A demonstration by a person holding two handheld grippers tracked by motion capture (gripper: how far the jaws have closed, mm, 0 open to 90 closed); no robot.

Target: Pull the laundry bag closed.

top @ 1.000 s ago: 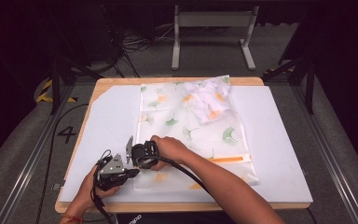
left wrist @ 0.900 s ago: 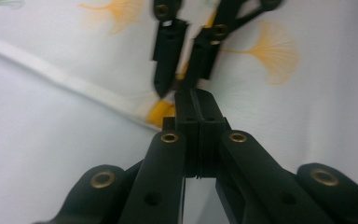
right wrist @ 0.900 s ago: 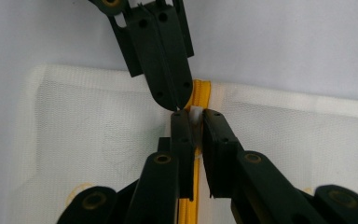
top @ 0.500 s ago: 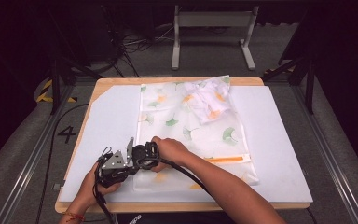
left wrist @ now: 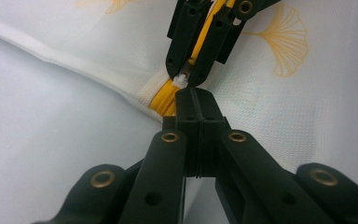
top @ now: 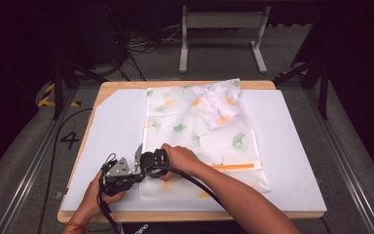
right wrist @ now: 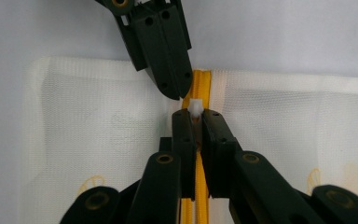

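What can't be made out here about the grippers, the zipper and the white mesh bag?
- High view: the right gripper sits under the hand, its jaw tips too small to read.
- Left gripper view: the left gripper is shut; its own jaws cover whether it pinches the yellow zipper tape.
- Right gripper view: the white zipper pull sits between the jaws; the slider body is hidden.
- Bag contents: unclear through the white leaf-print mesh bag.

Bright table, dark surroundings, soft close-ups
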